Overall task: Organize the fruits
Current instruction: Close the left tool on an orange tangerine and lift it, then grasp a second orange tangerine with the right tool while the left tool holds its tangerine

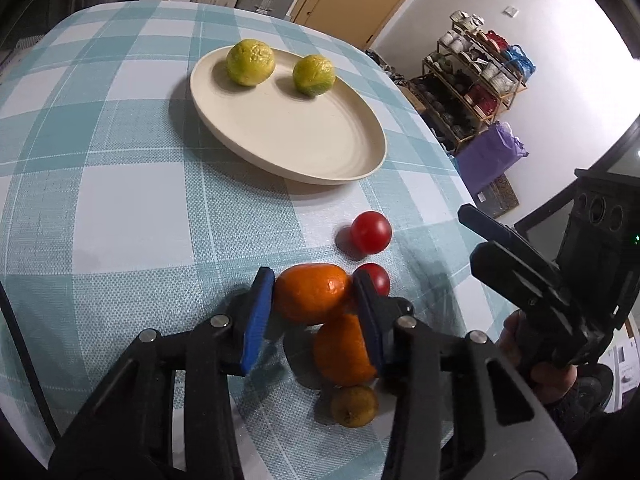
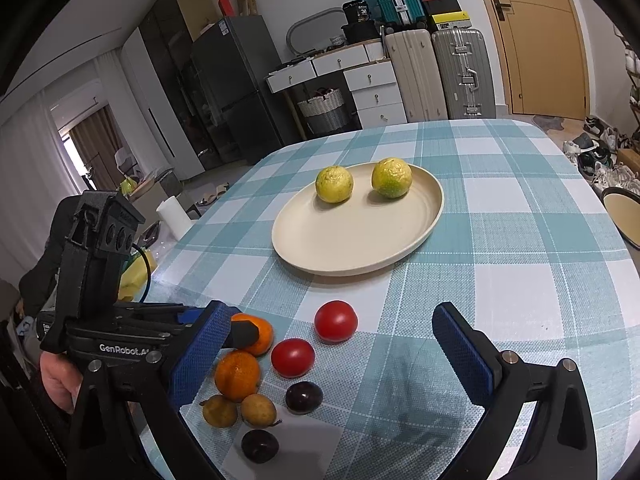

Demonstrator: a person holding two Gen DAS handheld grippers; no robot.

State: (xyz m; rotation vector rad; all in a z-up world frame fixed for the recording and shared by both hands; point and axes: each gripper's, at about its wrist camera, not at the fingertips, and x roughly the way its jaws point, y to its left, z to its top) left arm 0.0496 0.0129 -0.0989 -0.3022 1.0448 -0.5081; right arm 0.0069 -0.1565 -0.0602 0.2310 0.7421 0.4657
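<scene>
My left gripper (image 1: pixel 313 294) is shut on an orange tangerine (image 1: pixel 310 298), close over the checked tablecloth; it also shows in the right wrist view (image 2: pixel 252 332). A second tangerine (image 1: pixel 344 350) lies just behind it. Two red tomatoes (image 1: pixel 371 232) (image 1: pixel 376 278) lie to the right. A cream plate (image 1: pixel 320 152) farther off holds two yellow-green citrus fruits (image 1: pixel 251 62) (image 1: pixel 313 74). My right gripper (image 2: pixel 328 336) is open and empty above the tomatoes (image 2: pixel 335 320) (image 2: pixel 292 357). Two dark plums (image 2: pixel 304 397) (image 2: pixel 259 445) and two small brown fruits (image 2: pixel 258 410) (image 2: pixel 219 411) lie near the front edge.
The table's right edge (image 1: pixel 452 160) drops off to a shoe rack and a purple bag. In the right wrist view, suitcases, drawers and a fridge stand beyond the far edge. A white paper roll (image 2: pixel 173 213) stands off the left side.
</scene>
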